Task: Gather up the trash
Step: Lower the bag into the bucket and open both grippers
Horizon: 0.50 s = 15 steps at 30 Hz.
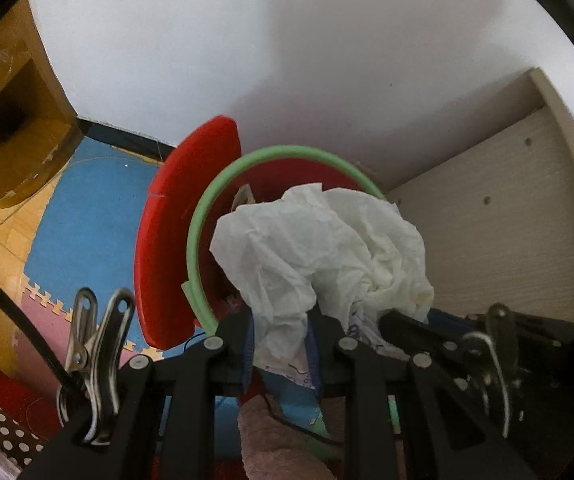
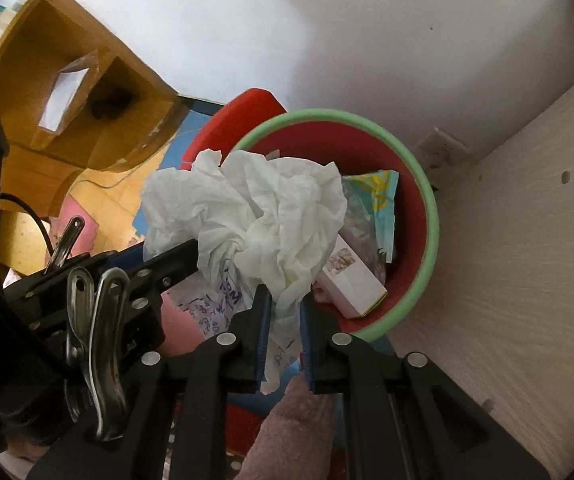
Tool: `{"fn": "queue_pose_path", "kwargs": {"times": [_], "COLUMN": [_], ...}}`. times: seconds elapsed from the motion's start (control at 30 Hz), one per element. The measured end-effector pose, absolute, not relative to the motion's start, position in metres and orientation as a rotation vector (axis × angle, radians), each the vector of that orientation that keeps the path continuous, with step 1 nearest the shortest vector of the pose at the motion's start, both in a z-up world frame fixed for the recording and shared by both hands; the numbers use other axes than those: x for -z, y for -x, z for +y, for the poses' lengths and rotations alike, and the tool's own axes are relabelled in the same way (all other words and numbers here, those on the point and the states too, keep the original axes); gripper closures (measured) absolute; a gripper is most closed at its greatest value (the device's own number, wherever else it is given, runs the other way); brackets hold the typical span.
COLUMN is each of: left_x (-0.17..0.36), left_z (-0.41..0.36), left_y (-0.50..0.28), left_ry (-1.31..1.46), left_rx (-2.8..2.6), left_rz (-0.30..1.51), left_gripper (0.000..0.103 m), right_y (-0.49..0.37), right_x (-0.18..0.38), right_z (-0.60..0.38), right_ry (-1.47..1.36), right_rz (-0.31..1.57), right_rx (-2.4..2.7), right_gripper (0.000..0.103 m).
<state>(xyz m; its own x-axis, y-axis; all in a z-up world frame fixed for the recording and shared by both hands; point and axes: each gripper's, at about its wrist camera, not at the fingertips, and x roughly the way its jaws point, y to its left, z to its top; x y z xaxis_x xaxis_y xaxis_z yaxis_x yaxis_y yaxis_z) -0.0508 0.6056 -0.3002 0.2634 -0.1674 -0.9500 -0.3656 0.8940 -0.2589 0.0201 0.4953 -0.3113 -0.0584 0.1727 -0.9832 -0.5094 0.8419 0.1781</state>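
A home, likely a child's room: interlocking foam floor mat (image 1: 99, 208) left of the jaws, wooden cubby shelf (image 2: 99, 92) beyond it, red bin with green rim (image 2: 427, 216) ahead against a white wall (image 1: 287, 60), pale wood-grain panel (image 2: 519, 240) right.

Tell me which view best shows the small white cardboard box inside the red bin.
The right wrist view: the small white cardboard box lies exposed in the red bin. In the left wrist view, crumpled white tissue hides it.
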Motion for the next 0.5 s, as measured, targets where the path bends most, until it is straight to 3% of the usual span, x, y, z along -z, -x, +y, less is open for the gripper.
{"fn": "queue_pose_path", "kwargs": {"times": [0.2,0.37,0.43,0.5], "left_x": [0.319,0.327,0.329,0.328], "left_z": [0.613,0.614,0.614,0.615], "left_y": [0.044,0.041,0.040,0.040], "left_ry": [0.504,0.493,0.503,0.519], "left_rx": [-0.152,-0.137,-0.140,-0.139], "left_rz": [1.350,1.385,1.396,1.396], "left_gripper": [0.079,0.065,0.055,0.053], "right_y": [-0.024,-0.027,-0.028,-0.028], "right_x": [0.318,0.319,0.317,0.315], "right_z": [0.496,0.493,0.490,0.488], "right_ry": [0.341,0.328,0.317,0.303], "right_rz": [1.532,1.543,1.547,1.547], "right_rx": [-0.495,-0.475,-0.467,-0.464], "right_gripper": [0.071,0.071,0.071,0.071]}}
